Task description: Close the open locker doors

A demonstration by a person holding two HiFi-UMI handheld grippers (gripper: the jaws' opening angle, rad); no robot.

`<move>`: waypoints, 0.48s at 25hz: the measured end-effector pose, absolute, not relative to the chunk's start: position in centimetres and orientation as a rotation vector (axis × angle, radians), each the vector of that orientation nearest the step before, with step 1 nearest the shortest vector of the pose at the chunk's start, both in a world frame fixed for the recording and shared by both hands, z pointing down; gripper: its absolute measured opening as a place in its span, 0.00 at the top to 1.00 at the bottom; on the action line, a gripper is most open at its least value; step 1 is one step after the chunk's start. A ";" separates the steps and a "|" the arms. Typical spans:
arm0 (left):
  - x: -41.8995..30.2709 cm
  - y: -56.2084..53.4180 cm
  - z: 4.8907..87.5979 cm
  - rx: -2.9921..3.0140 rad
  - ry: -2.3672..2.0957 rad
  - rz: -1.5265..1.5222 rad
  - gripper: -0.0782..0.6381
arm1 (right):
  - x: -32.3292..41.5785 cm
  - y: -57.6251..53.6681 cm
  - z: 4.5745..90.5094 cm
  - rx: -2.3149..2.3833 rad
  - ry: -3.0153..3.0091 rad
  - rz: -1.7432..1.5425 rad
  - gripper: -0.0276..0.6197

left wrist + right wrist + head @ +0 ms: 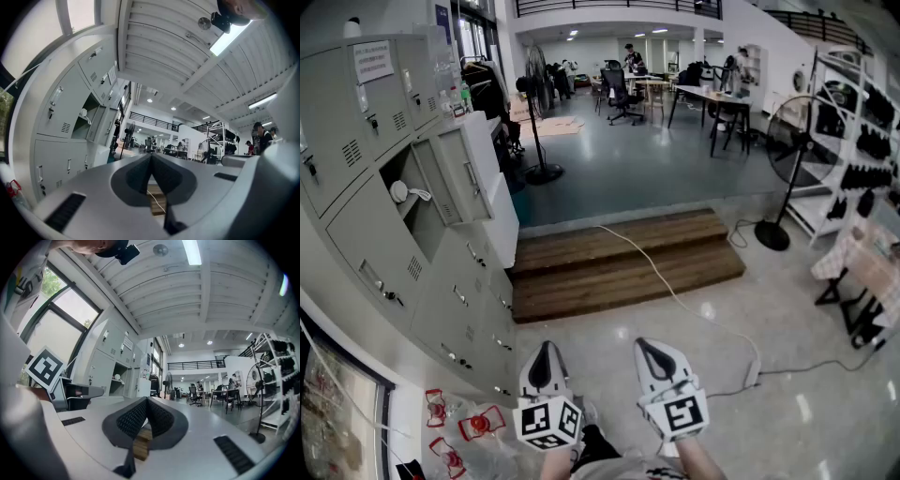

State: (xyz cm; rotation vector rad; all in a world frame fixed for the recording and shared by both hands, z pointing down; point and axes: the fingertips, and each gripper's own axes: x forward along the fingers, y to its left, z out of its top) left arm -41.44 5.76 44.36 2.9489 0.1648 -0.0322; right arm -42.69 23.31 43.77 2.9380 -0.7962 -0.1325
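A bank of grey lockers (375, 244) runs along the left wall. One compartment (405, 192) stands open with a white object inside, and its door (459, 173) is swung out into the room. The same open door (99, 125) shows in the left gripper view, and the open compartment (117, 378) in the right gripper view. My left gripper (547, 347) and right gripper (646, 345) are held low, side by side in front of me, well short of the door. Both are shut, jaw tips touching, with nothing held (151, 157) (146, 400).
Wooden steps (619, 258) lie ahead, with a white cable (675, 300) trailing across them and the floor. Standing fans (539, 112) (787, 169) flank the steps. A rack (862, 141) stands at right. A plastic bag of bottles (464, 427) lies by the lockers at lower left.
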 end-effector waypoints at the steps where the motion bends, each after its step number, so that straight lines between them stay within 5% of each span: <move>1: -41.5 5.6 44.4 2.945 0.158 -0.027 0.88 | -42.9 23.2 43.7 2.935 -0.799 -0.134 0.95; 12: -41.2 5.4 46.1 2.942 0.186 0.031 0.88 | -42.4 22.7 45.2 3.039 -0.880 -0.095 0.95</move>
